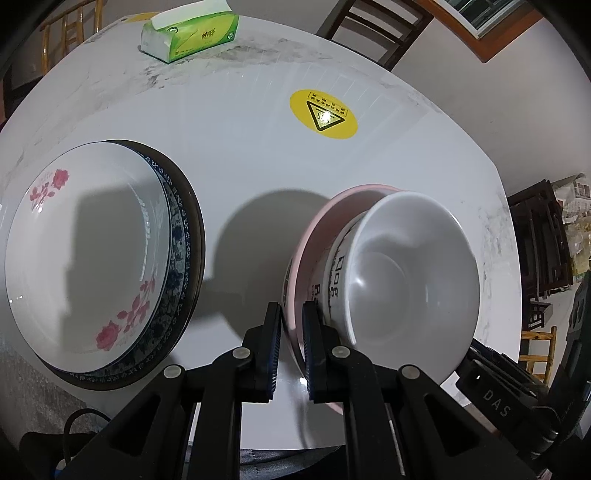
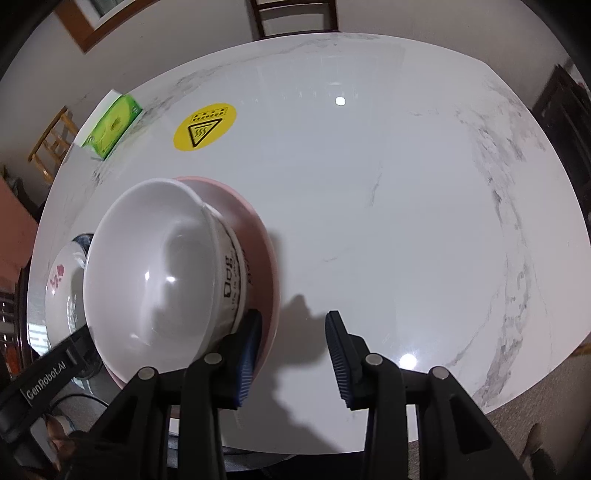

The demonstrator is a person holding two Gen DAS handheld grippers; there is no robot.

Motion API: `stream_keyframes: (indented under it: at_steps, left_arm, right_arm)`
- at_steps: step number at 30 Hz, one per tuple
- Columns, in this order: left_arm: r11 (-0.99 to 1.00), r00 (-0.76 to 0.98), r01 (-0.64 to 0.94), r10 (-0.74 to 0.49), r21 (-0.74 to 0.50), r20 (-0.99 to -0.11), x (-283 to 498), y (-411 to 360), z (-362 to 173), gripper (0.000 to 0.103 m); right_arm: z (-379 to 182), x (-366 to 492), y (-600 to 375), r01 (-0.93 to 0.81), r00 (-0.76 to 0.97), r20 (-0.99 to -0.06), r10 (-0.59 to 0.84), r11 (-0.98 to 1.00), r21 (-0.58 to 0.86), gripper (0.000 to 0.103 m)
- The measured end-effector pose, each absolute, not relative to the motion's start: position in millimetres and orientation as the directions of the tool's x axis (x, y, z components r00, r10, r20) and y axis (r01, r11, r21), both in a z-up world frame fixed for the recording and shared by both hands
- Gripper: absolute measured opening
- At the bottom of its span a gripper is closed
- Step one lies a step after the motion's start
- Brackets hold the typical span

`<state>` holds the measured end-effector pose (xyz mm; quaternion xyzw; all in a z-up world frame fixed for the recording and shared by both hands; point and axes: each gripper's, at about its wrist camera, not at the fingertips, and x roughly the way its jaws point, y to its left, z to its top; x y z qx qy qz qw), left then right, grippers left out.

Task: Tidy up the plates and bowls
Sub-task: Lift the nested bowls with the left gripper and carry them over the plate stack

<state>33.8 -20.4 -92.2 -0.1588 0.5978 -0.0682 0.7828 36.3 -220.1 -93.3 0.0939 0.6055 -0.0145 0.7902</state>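
A white bowl with black lettering (image 1: pixel 406 273) sits inside a pink bowl (image 1: pixel 314 236). My left gripper (image 1: pixel 291 325) is shut on the pink bowl's near rim. In the right wrist view the white bowl (image 2: pixel 155 266) and pink bowl (image 2: pixel 258 236) lie at the left; my right gripper (image 2: pixel 291 332) is open and empty, its left finger (image 2: pixel 249 350) close beside the pink rim. At the left of the table, a white rose-patterned plate (image 1: pixel 85 258) is stacked on a blue-patterned plate (image 1: pixel 181 236) and a dark plate (image 1: pixel 197 236).
The white marble table (image 2: pixel 406 184) carries a yellow heat-warning sticker (image 1: pixel 323 114) and a green tissue pack (image 1: pixel 188 33) at the far side. Wooden chairs (image 1: pixel 373 22) stand beyond the table. The right gripper's body (image 1: pixel 498 395) shows at lower right of the left wrist view.
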Motion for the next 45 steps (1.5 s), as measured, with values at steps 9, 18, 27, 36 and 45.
stream_keyframes:
  at_steps: [9, 18, 27, 36, 45]
  left_arm:
    - [0.945, 0.286, -0.060, -0.291, -0.321, -0.913, 33, -21, -92, 0.008]
    - [0.945, 0.283, -0.062, -0.292, -0.321, -0.914, 34, -21, -91, 0.008]
    - [0.947, 0.276, -0.068, -0.285, -0.314, -0.918, 34, -18, -90, 0.007]
    - [0.948, 0.291, -0.061, -0.284, -0.314, -0.914, 32, -11, -80, 0.007]
    - [0.949, 0.305, -0.068, -0.275, -0.309, -0.912, 31, 2, -67, 0.007]
  right_arm:
    - [-91, 41, -209, 0.099, 0.259, -0.960, 0.110, 0.985, 0.139, 0.012]
    - [-91, 41, -211, 0.122, 0.243, -0.963, 0.114, 0.982, 0.147, 0.012]
    - [-92, 43, -208, 0.123, 0.232, -0.966, 0.117, 0.981, 0.149, 0.012]
    - [-80, 45, -200, 0.111, 0.245, -0.963, 0.112, 0.984, 0.142, 0.012]
    - [-65, 48, -189, 0.084, 0.254, -0.961, 0.113, 0.987, 0.138, 0.012]
